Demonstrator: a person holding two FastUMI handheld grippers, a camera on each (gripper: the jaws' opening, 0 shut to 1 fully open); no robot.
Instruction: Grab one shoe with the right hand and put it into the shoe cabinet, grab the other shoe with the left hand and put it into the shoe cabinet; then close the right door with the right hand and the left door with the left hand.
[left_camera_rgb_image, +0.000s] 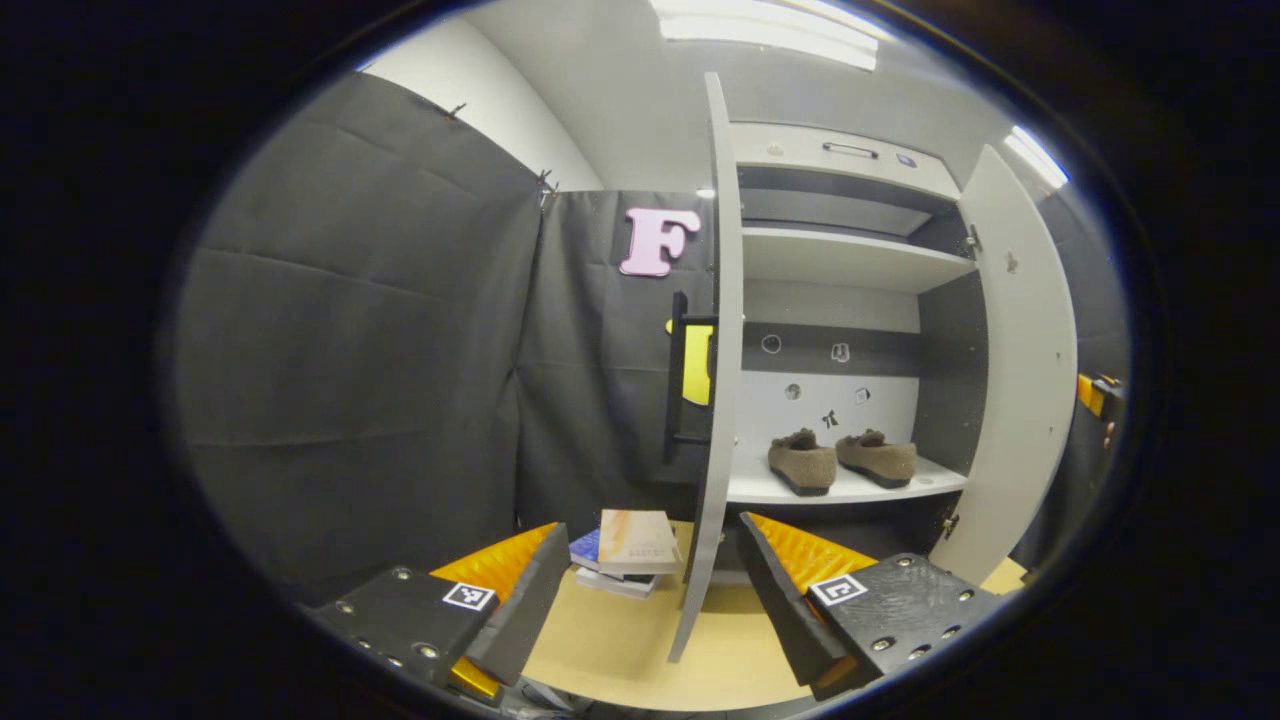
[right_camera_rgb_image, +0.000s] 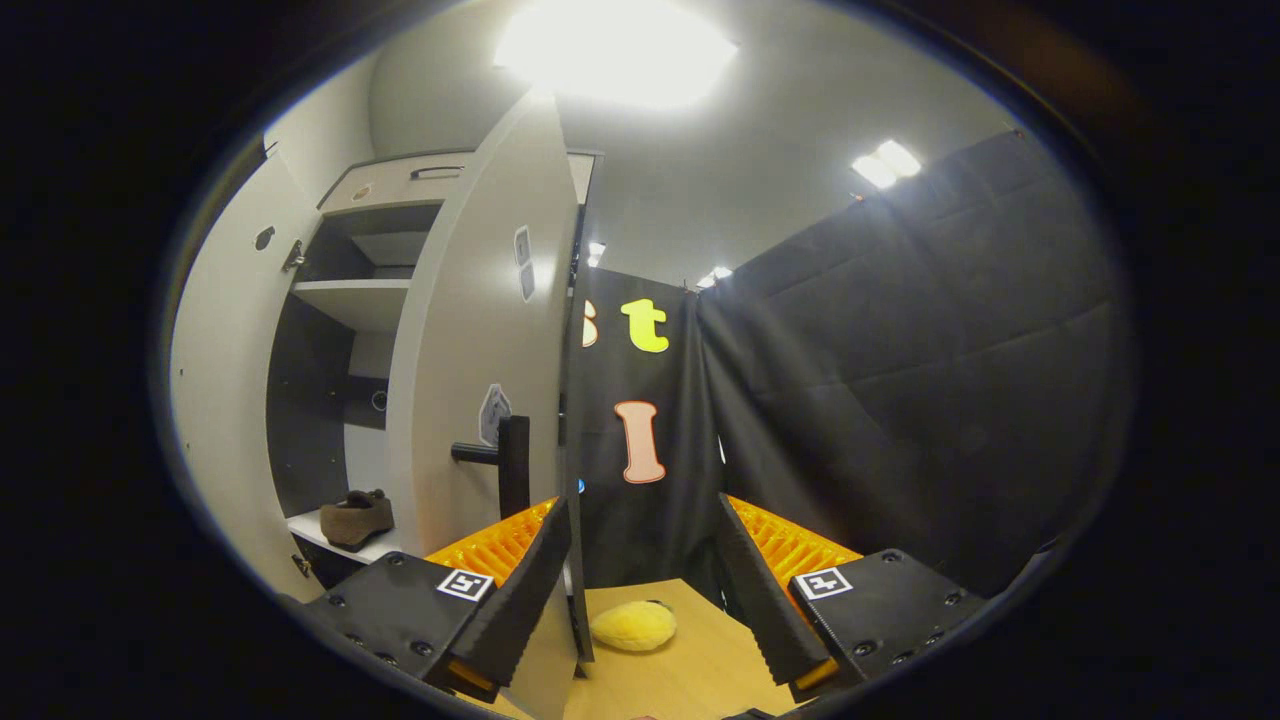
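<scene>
In the left gripper view I am looking past my left gripper (left_camera_rgb_image: 645, 590), whose fingers are standing apart with nothing between them. Just beyond its left finger, a small stack of books (left_camera_rgb_image: 627, 553) is lying on the wooden table (left_camera_rgb_image: 620, 650). The left door (left_camera_rgb_image: 716, 370) is hanging open edge-on to me, its lower edge sitting between my fingers, with its dark handle (left_camera_rgb_image: 678, 378) on the outer face. Behind it, both shoes (left_camera_rgb_image: 840, 460) are sitting side by side on the lower shelf (left_camera_rgb_image: 850, 488) of the shoe cabinet (left_camera_rgb_image: 850, 260), toes pointing toward me. The right door (left_camera_rgb_image: 1020, 360) is standing open at the far right.

In the right gripper view, one shoe (right_camera_rgb_image: 357, 518) is showing on the shelf at the left. The right door (right_camera_rgb_image: 480, 380) is standing open in front of me, its handle (right_camera_rgb_image: 500, 462) just above my right gripper's (right_camera_rgb_image: 645, 585) left finger. These fingers are also spread wide, gripping nothing. A yellow plush lump (right_camera_rgb_image: 633, 625) is resting on the table between them, farther off.
</scene>
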